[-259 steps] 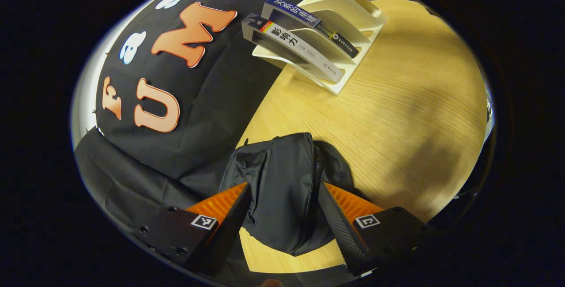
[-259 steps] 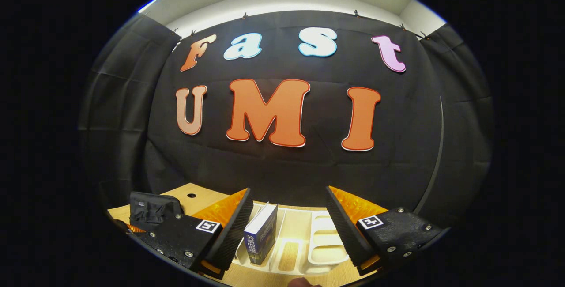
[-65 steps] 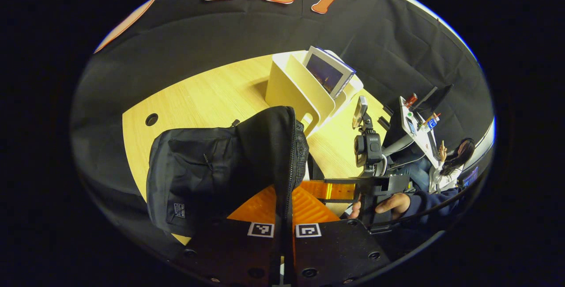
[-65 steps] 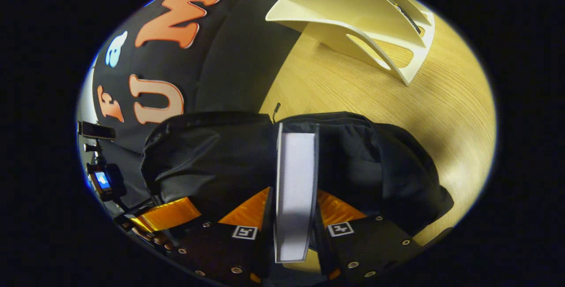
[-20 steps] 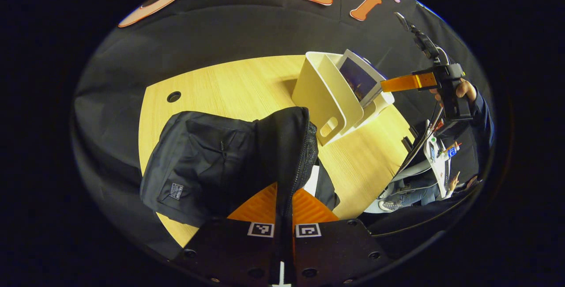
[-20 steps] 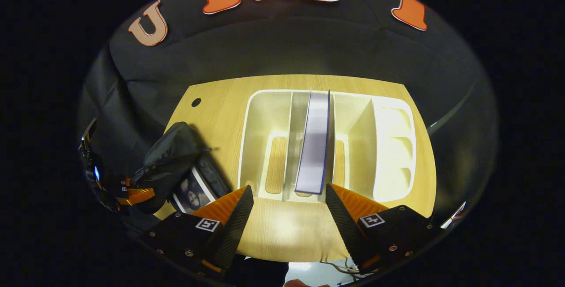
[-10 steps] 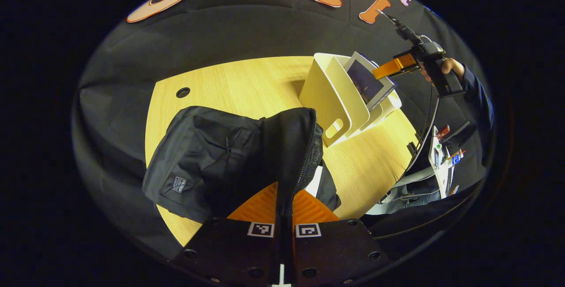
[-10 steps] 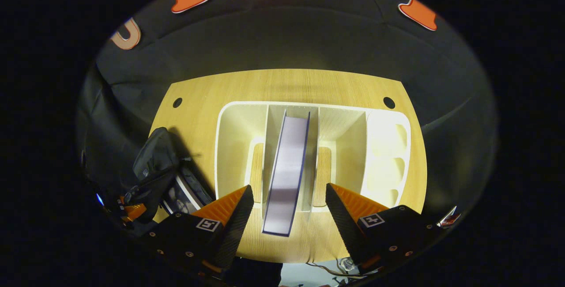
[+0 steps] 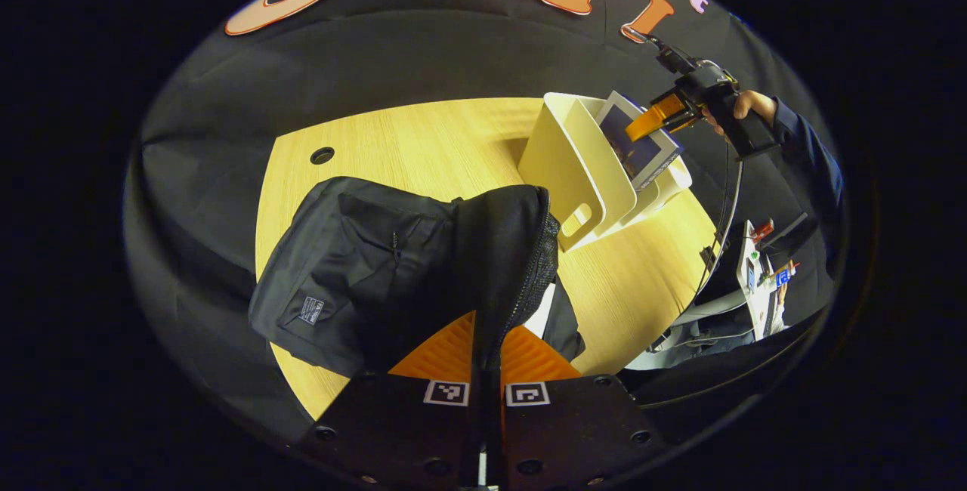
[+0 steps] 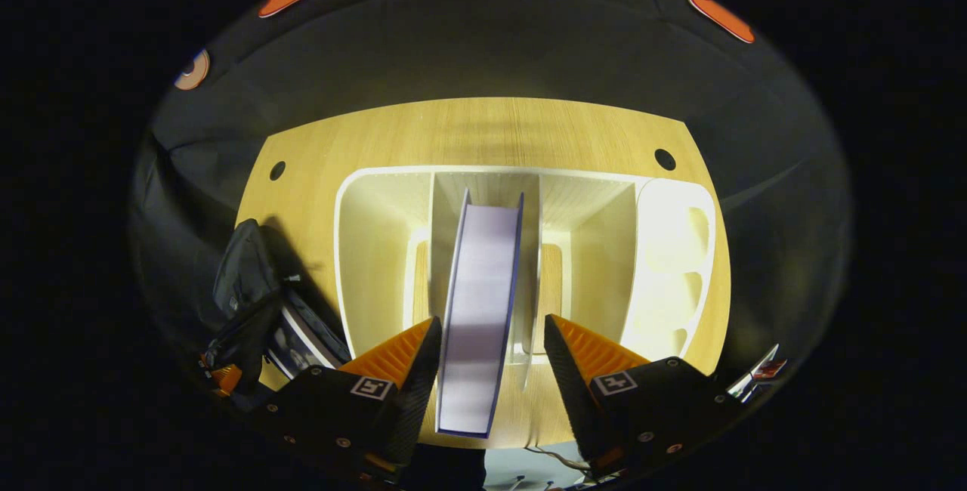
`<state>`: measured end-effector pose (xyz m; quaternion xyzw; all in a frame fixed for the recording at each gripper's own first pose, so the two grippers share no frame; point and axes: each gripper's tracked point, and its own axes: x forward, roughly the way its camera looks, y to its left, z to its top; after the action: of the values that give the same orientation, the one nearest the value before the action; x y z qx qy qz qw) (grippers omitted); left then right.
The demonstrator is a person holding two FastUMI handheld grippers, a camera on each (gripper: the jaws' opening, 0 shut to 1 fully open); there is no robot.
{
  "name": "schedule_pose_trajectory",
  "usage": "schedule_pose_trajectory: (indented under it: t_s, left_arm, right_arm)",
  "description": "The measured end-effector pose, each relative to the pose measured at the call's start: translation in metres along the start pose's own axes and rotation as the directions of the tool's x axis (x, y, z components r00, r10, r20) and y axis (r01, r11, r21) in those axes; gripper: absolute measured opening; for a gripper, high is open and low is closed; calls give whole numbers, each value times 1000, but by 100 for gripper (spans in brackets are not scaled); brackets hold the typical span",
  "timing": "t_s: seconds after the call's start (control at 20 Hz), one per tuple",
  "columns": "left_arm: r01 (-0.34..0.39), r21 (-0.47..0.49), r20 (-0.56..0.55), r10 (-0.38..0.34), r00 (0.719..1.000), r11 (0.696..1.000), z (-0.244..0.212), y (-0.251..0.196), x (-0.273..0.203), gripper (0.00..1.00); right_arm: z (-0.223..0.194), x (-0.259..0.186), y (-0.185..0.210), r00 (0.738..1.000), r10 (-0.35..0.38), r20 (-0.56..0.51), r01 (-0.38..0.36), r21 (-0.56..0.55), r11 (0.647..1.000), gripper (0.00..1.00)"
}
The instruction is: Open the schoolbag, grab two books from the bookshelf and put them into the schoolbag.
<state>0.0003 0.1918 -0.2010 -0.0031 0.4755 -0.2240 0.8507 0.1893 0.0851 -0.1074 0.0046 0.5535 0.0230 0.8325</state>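
Note:
My left gripper (image 9: 486,355) is shut on the zipped edge of the black schoolbag (image 9: 378,272) and holds its mouth open. A book's white page edge (image 9: 539,311) shows inside the bag. The cream bookshelf (image 9: 574,166) stands behind the bag with a second book (image 9: 638,142) in it. My right gripper (image 10: 488,359) is open above the bookshelf (image 10: 378,249), with a finger on each side of that upright book (image 10: 480,302) and a gap still on the right. At the left lie the schoolbag (image 10: 242,272) and the book in it (image 10: 298,340).
The wooden table (image 9: 423,143) has a cable hole (image 9: 322,155) at its far left and ends at a near edge to the right. Beyond that edge stands a cluttered desk (image 9: 759,279). A hand (image 9: 744,106) holds the right gripper (image 9: 656,115) over the shelf.
My right gripper has come down over the shelf, and its fingers now straddle the upright book, a little closer together. The left gripper still holds the bag's edge.

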Motion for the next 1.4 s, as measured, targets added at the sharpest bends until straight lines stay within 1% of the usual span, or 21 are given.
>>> schedule_pose_trajectory:
  t_s: [0.05, 0.1, 0.15, 0.2, 0.3, 0.4, 0.55, 0.8, 1.05, 1.4]
  left_arm:
    - [1, 0, 1, -1, 1000, 1000, 0, 0, 0, 4]
    - [3, -3, 2, -3, 1000, 1000, 0, 0, 0, 4]
    - [3, -2, 3, -3, 1000, 1000, -1, 0, 0, 4]
    - [5, -3, 4, -5, 1000, 1000, -1, 0, -1, 4]
    - [8, 0, 6, -8, 1000, 1000, -1, 0, 0, 4]
    - [13, 2, 8, -13, 1000, 1000, -2, 0, -1, 4]
    - [26, 7, 10, -26, 1000, 1000, -3, 0, -1, 4]
    - [46, 35, 10, -47, 999, 998, -5, 1, -2, 4]
    - [80, 84, -6, -80, 997, 993, -10, -3, -3, 4]
    - [135, 160, -32, -132, 991, 978, -11, -3, -2, 4]
  right_arm:
    - [-1, 3, 2, 1000, -1, -6, 1, 2, 1000, 70]
    - [-2, 4, 5, 1000, -1, -9, 1, 8, 1000, 74]
    - [-5, 6, 9, 1000, -1, -15, 1, 5, 1000, 71]
    - [-6, 7, 12, 1000, 1, -15, -1, 9, 1000, 55]
    - [-8, 7, 14, 1000, -9, -23, 10, 27, 1000, 43]
    - [-11, 4, 14, 999, -12, -32, 13, 32, 999, 37]
    - [-14, -4, 15, 1000, -18, -24, 19, 51, 998, 35]
    - [-31, -27, 13, 1000, -22, -7, 22, 85, 996, 35]
    - [-58, -43, 15, 1000, -11, 14, 9, 136, 991, 34]
    - [-104, -67, 14, 999, -3, 49, -9, 235, 972, 33]
